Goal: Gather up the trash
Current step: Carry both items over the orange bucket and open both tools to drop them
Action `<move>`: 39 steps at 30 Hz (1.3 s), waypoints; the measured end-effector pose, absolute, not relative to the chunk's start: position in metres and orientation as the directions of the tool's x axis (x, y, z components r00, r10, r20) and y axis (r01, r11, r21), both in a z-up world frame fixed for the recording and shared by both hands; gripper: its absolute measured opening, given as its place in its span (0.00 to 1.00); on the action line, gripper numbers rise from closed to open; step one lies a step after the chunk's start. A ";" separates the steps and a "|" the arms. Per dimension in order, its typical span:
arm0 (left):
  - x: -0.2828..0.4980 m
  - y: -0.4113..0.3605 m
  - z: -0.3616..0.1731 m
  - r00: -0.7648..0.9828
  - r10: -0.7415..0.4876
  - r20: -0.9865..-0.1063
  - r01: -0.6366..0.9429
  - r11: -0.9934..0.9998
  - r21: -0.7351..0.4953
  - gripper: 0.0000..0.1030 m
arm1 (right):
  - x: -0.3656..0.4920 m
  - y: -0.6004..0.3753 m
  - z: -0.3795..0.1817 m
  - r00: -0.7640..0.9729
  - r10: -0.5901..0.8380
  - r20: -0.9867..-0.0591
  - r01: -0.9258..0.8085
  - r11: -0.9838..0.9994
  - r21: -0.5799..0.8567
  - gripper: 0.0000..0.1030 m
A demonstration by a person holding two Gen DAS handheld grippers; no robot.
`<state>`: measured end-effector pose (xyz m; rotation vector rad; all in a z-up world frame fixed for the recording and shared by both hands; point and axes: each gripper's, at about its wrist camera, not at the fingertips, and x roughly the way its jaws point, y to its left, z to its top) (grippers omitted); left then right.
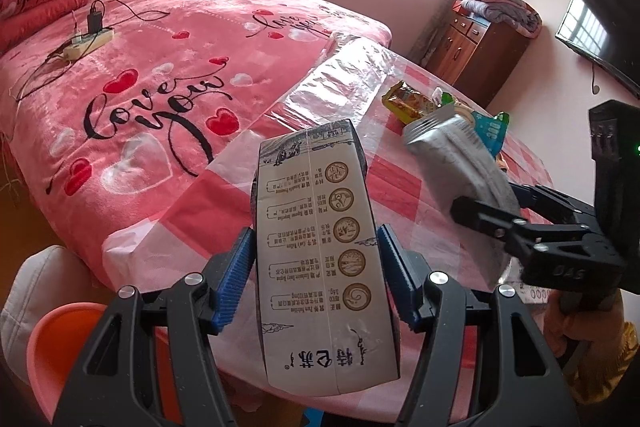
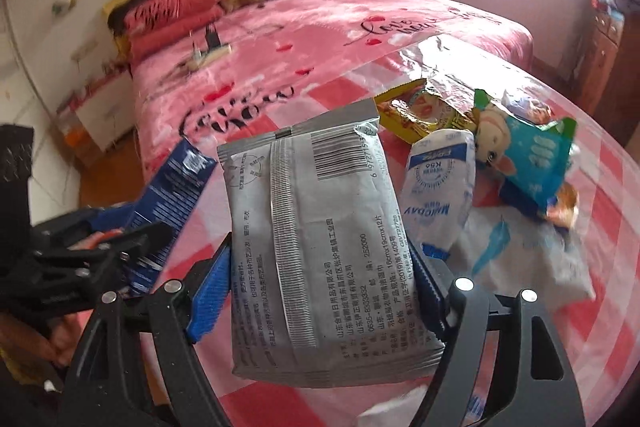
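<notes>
Both grippers hold trash above the checked table.

The left gripper pinches a milk carton; the right gripper clamps a grey wipes packet. More wrappers, apparently a yellow snack bag and blue packet, lie on the table beyond.

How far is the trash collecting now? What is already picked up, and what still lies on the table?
Nothing shows as thrown away yet. In hand: the left gripper holds a milk carton, and the right gripper holds a grey packet. Left on the checked table: a yellow wrapper, a white packet, a blue bag and a white pouch. An orange bin stands beside the table.
</notes>
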<state>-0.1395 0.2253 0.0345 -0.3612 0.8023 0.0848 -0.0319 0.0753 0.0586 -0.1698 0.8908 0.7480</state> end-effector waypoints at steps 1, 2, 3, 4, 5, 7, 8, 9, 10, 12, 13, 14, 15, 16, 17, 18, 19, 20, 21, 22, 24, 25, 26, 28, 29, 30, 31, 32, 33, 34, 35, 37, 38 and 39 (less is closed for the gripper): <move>-0.143 0.226 0.036 0.697 -0.056 -0.715 -0.211 0.937 -0.279 0.61 | -0.035 0.074 0.061 0.397 0.530 -0.749 -0.652 0.737 0.177 0.76; -0.146 0.228 0.038 0.699 -0.051 -0.714 -0.214 0.937 -0.276 0.61 | -0.040 0.074 0.063 0.391 0.547 -0.740 -0.652 0.733 0.197 0.76; -0.149 0.229 0.039 0.700 -0.048 -0.713 -0.217 0.937 -0.275 0.61 | -0.046 0.073 0.065 0.385 0.564 -0.731 -0.651 0.727 0.218 0.76; -0.153 0.232 0.041 0.701 -0.041 -0.712 -0.222 0.936 -0.272 0.61 | -0.050 0.074 0.067 0.379 0.575 -0.725 -0.651 0.722 0.233 0.76; -0.157 0.235 0.043 0.701 -0.032 -0.712 -0.227 0.937 -0.266 0.61 | -0.057 0.076 0.069 0.369 0.592 -0.717 -0.654 0.713 0.251 0.76; -0.168 0.242 0.046 0.700 -0.007 -0.714 -0.244 0.938 -0.248 0.61 | -0.068 0.081 0.072 0.347 0.616 -0.707 -0.664 0.694 0.279 0.76; -0.172 0.244 0.048 0.699 0.001 -0.715 -0.250 0.937 -0.244 0.61 | -0.073 0.085 0.073 0.333 0.630 -0.702 -0.669 0.683 0.295 0.76; -0.177 0.248 0.049 0.698 0.010 -0.716 -0.257 0.937 -0.238 0.61 | -0.078 0.088 0.073 0.324 0.638 -0.698 -0.672 0.675 0.305 0.76; -0.187 0.254 0.051 0.695 0.029 -0.718 -0.272 0.935 -0.225 0.61 | -0.085 0.093 0.073 0.307 0.652 -0.694 -0.678 0.661 0.321 0.76; -0.199 0.263 0.052 0.690 0.053 -0.722 -0.293 0.932 -0.212 0.61 | -0.098 0.104 0.073 0.274 0.675 -0.685 -0.693 0.632 0.346 0.76; -0.207 0.270 0.052 0.685 0.070 -0.725 -0.311 0.928 -0.205 0.61 | -0.105 0.109 0.073 0.260 0.684 -0.682 -0.701 0.619 0.354 0.76; -0.215 0.276 0.051 0.679 0.084 -0.729 -0.327 0.924 -0.198 0.61 | -0.114 0.118 0.073 0.238 0.693 -0.680 -0.717 0.598 0.359 0.76; -0.222 0.281 0.050 0.674 0.096 -0.732 -0.341 0.920 -0.193 0.61 | -0.120 0.124 0.073 0.226 0.698 -0.679 -0.727 0.586 0.360 0.76; -0.231 0.288 0.049 0.666 0.115 -0.737 -0.360 0.915 -0.183 0.61 | -0.129 0.132 0.073 0.210 0.704 -0.678 -0.738 0.570 0.362 0.76; -0.239 0.293 0.046 0.656 0.132 -0.743 -0.377 0.910 -0.171 0.61 | -0.134 0.137 0.073 0.198 0.708 -0.678 -0.743 0.560 0.367 0.76; -0.248 0.299 0.042 0.644 0.148 -0.751 -0.396 0.904 -0.161 0.61 | -0.142 0.145 0.072 0.176 0.714 -0.678 -0.752 0.542 0.375 0.76; -0.253 0.303 0.039 0.636 0.152 -0.756 -0.406 0.900 -0.160 0.61 | -0.147 0.152 0.071 0.161 0.717 -0.679 -0.759 0.529 0.379 0.76; -0.261 0.308 0.033 0.623 0.157 -0.766 -0.422 0.893 -0.160 0.61 | -0.154 0.159 0.070 0.147 0.717 -0.682 -0.769 0.517 0.377 0.76; -0.268 0.312 0.026 0.610 0.163 -0.776 -0.438 0.885 -0.158 0.61 | -0.161 0.167 0.068 0.138 0.715 -0.686 -0.778 0.507 0.372 0.76; -0.272 0.315 0.022 0.601 0.168 -0.781 -0.448 0.880 -0.156 0.61 | -0.168 0.175 0.066 0.127 0.713 -0.690 -0.786 0.496 0.368 0.76; -0.282 0.322 0.010 0.577 0.185 -0.796 -0.482 0.864 -0.148 0.61 | -0.177 0.187 0.062 0.111 0.707 -0.699 -0.800 0.481 0.360 0.76; -0.288 0.327 0.002 0.562 0.193 -0.805 -0.503 0.852 -0.146 0.62 | -0.180 0.192 0.059 0.106 0.703 -0.703 -0.803 0.477 0.356 0.77; -0.293 0.332 -0.007 0.546 0.197 -0.814 -0.521 0.841 -0.146 0.63 | -0.186 0.200 0.055 0.095 0.700 -0.708 -0.810 0.468 0.354 0.77; -0.299 0.339 -0.020 0.520 0.200 -0.830 -0.550 0.822 -0.147 0.70 | -0.192 0.209 0.048 0.084 0.693 -0.716 -0.816 0.461 0.350 0.81; -0.303 0.344 -0.027 0.508 0.201 -0.838 -0.565 0.811 -0.148 0.73 | -0.195 0.214 0.044 0.076 0.693 -0.717 -0.817 0.456 0.354 0.84; -0.305 0.346 -0.030 0.504 0.202 -0.840 -0.573 0.806 -0.150 0.73 | -0.199 0.217 0.041 0.065 0.699 -0.712 -0.818 0.445 0.363 0.90; -0.308 0.350 -0.033 0.502 0.207 -0.840 -0.581 0.800 -0.150 0.74 | -0.203 0.219 0.039 0.061 0.703 -0.709 -0.824 0.436 0.362 0.91; -0.311 0.353 -0.034 0.499 0.218 -0.839 -0.588 0.796 -0.143 0.76 | -0.207 0.220 0.037 0.073 0.700 -0.711 -0.832 0.436 0.344 0.91; -0.314 0.354 -0.035 0.501 0.225 -0.836 -0.590 0.795 -0.140 0.76 | -0.210 0.218 0.038 0.088 0.697 -0.711 -0.837 0.439 0.327 0.91; -0.317 0.355 -0.033 0.516 0.235 -0.824 -0.585 0.799 -0.138 0.76 | -0.213 0.217 0.039 0.099 0.699 -0.708 -0.841 0.440 0.316 0.91; -0.319 0.355 -0.032 0.527 0.243 -0.814 -0.580 0.803 -0.136 0.77 | -0.214 0.213 0.040 0.109 0.707 -0.699 -0.841 0.441 0.315 0.91; -0.321 0.354 -0.029 0.552 0.260 -0.792 -0.572 0.810 -0.133 0.79 | -0.212 0.202 0.045 0.132 0.726 -0.675 -0.824 0.459 0.332 0.91; -0.323 0.353 -0.027 0.576 0.259 -0.775 -0.560 0.816 -0.144 0.82 | -0.210 0.197 0.047 0.148 0.732 -0.665 -0.817 0.470 0.335 0.91; -0.321 0.352 -0.026 0.593 0.254 -0.764 -0.548 0.822 -0.152 0.83 | -0.208 0.191 0.048 0.163 0.735 -0.659 -0.811 0.480 0.335 0.92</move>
